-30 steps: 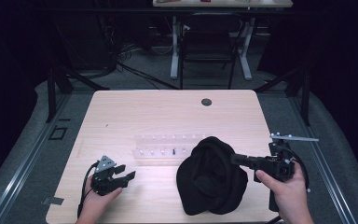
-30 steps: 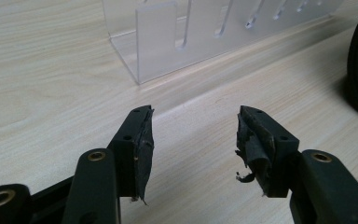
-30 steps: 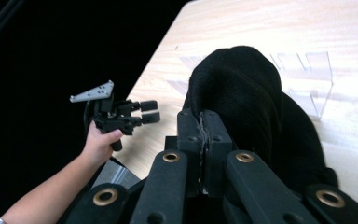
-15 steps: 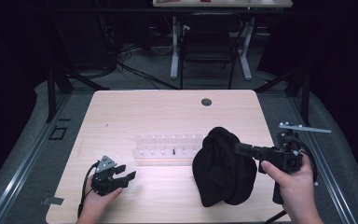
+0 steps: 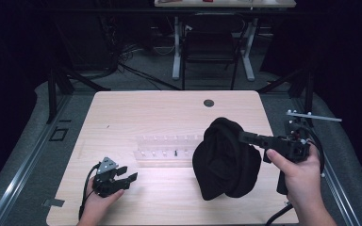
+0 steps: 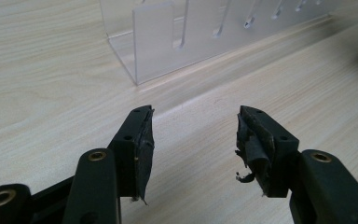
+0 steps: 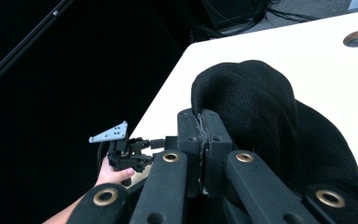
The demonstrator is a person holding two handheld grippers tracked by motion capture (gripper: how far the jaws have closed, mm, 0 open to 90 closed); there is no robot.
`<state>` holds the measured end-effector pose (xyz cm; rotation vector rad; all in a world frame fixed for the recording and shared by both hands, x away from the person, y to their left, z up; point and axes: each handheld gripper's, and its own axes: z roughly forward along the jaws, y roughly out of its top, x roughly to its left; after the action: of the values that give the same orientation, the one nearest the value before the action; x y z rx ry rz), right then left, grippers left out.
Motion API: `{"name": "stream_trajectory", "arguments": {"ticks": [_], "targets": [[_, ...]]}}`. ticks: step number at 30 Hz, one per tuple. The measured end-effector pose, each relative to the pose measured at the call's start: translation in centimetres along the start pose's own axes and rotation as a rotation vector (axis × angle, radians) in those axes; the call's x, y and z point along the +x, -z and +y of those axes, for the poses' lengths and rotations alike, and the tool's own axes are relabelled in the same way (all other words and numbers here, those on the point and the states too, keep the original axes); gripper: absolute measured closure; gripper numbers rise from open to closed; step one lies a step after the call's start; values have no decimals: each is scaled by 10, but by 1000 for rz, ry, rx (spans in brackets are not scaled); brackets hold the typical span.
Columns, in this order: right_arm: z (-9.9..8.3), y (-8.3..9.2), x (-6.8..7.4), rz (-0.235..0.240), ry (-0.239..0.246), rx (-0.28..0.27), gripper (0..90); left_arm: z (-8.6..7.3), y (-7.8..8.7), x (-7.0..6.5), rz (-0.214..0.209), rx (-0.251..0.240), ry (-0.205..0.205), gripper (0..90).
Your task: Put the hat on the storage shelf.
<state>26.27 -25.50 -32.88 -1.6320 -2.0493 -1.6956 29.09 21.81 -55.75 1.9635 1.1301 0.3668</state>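
A black knit hat (image 5: 226, 162) hangs over the table's right front part, pinched at its upper edge by my right gripper (image 5: 242, 137). In the right gripper view the jaws (image 7: 201, 119) are pressed together on a fold of the hat (image 7: 261, 105). Whether the hat's lower end touches the table, I cannot tell. My left gripper (image 5: 131, 176) rests near the front left of the table, open. In the left gripper view nothing lies between the spread jaws (image 6: 193, 128), just bare wood.
A clear acrylic rack (image 5: 165, 145) with slots lies across the table's middle, just beyond the left gripper (image 6: 154, 37). A round cable hole (image 5: 209, 102) sits near the far edge. A chair and desk legs stand beyond the table.
The right gripper has risen and shifted right with the hat, pulling it up off the table and stretching it taller. The left gripper has stayed put.
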Motion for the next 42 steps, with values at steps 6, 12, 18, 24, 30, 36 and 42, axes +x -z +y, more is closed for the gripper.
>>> {"name": "stream_trajectory", "arguments": {"ticks": [6,12,18,24,30,36,42], "targets": [[8,-2,5,-7,15,-8,884,0,0,0,2,-7,2,461],[20,-6,8,-9,8,-13,884,0,0,0,-1,-1,0,462],[28,-10,10,-6,13,-17,884,1,1,1,-1,2,-1,462],[39,-18,15,-23,23,-24,884,1,1,0,-2,-6,-2,462],[50,-30,15,-28,14,-31,884,1,2,0,-5,-12,-4,462],[58,-40,13,-34,0,-43,884,1,3,0,-8,-23,-1,462],[64,-48,11,-37,-20,-52,884,3,5,-1,-3,-31,-20,461]]}}
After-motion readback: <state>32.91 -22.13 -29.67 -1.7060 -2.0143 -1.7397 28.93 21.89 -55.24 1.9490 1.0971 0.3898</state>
